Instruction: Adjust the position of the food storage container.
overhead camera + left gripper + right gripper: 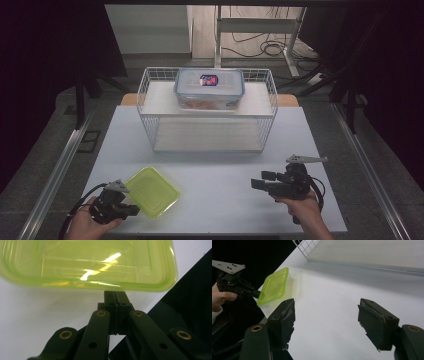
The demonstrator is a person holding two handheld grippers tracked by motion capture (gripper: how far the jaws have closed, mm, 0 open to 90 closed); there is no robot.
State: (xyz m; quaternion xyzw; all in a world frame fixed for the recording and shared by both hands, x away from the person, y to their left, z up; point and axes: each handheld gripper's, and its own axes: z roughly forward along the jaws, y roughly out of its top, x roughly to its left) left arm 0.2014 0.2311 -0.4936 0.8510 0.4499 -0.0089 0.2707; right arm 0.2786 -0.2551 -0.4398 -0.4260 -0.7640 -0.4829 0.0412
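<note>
A translucent yellow-green lid (151,191) lies at the table's front left, flat side up. My left gripper (134,210) meets its near left edge, jaws pressed together at the rim (115,293), with the tips tucked under the lid (87,262). In the right gripper view the left gripper (258,293) holds the lid (274,286) by its corner at the table's edge. My right gripper (259,180) hovers at the front right, pointing left, and stands open (325,322) with nothing between its fingers.
A white wire basket (150,100) stands at the back middle of the white table (225,170). On its upper shelf sits a clear lidded food box (209,90) with blue clips. Dark floor and metal rails flank the table.
</note>
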